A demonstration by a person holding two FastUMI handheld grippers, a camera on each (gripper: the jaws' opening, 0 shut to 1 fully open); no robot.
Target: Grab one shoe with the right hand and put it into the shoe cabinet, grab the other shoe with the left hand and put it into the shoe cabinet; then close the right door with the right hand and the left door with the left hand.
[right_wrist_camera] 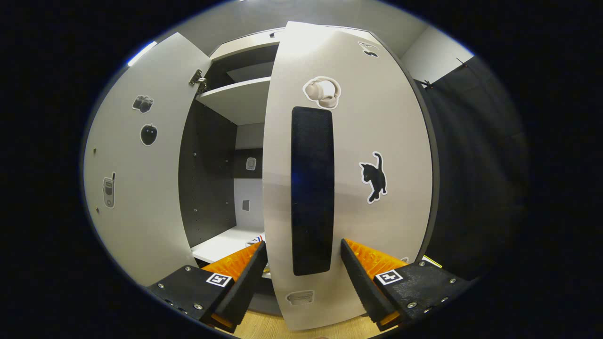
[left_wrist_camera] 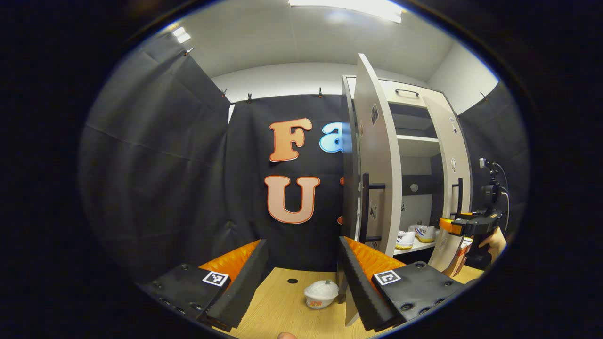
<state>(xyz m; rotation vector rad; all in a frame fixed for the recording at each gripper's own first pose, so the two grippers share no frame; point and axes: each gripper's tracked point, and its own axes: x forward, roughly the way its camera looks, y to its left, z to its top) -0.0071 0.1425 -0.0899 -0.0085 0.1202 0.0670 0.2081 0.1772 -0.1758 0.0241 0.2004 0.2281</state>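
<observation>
Both shoes sit in the shoe cabinet, doors ajar

In the left gripper view, the two shoes (left_wrist_camera: 415,237) rest side by side on the low shelf of the shoe cabinet (left_wrist_camera: 414,146), between the left door (left_wrist_camera: 374,165) and right door (left_wrist_camera: 450,188). The left gripper (left_wrist_camera: 304,278) hangs over the bench (left_wrist_camera: 278,306), fingers apart, near a small white pot (left_wrist_camera: 321,294). The right gripper (right_wrist_camera: 304,278) has its fingers spread either side of the right door's black handle (right_wrist_camera: 311,188), not clamped.

Two shoes (left_wrist_camera: 415,237), two doors (left_wrist_camera: 377,160), one cup (left_wrist_camera: 321,294)
</observation>
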